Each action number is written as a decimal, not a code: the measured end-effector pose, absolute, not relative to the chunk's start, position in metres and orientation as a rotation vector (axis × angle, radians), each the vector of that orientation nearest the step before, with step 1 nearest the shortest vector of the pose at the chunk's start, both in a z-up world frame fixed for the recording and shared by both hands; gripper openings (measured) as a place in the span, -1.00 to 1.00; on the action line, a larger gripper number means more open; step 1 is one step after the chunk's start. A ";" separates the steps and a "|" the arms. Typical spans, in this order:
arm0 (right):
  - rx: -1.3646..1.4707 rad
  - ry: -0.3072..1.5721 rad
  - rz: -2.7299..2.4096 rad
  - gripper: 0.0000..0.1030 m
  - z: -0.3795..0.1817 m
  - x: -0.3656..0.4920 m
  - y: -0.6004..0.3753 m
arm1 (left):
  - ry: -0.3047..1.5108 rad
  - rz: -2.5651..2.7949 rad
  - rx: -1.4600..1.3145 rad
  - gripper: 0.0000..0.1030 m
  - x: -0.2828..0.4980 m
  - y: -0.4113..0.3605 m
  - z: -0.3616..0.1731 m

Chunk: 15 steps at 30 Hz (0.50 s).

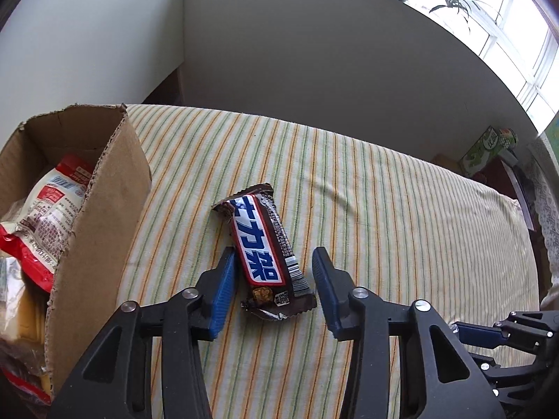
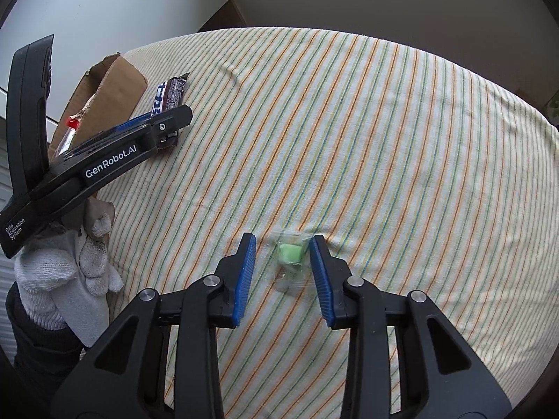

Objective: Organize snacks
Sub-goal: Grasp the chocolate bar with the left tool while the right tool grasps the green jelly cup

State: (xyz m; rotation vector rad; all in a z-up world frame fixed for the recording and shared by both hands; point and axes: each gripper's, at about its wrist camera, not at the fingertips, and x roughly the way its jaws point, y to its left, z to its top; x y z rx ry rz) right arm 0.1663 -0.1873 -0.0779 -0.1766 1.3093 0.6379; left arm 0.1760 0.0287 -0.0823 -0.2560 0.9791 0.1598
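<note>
A brown chocolate bar (image 1: pixel 267 249) with a white, blue and red label lies on the striped cloth between the open pads of my left gripper (image 1: pixel 274 258). The pads stand on each side of its near half, apart from it. In the right wrist view the bar (image 2: pixel 167 99) lies partly hidden behind the left gripper (image 2: pixel 171 118). A small green candy (image 2: pixel 289 254) in a clear wrapper lies between the open pads of my right gripper (image 2: pixel 282 246), close to the right pad. An open cardboard box (image 1: pixel 101 206) at the left holds several snack bags (image 1: pixel 45 206).
The striped cloth (image 1: pixel 401 230) covers the table up to a white wall. A green box (image 1: pixel 480 152) stands past the table's far right edge. A gloved hand (image 2: pixel 70 265) holds the left gripper. The cardboard box (image 2: pixel 111 87) shows at the far left.
</note>
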 end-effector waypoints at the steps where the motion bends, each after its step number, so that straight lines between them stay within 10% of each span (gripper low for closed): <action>1: -0.189 1.307 0.635 -0.35 -0.077 0.166 -0.186 | 0.977 0.156 -0.245 -0.33 0.176 0.026 -0.082; 15: -0.290 1.256 0.594 -0.60 -0.072 0.138 -0.178 | 0.983 0.029 -0.225 -0.42 0.134 0.010 -0.079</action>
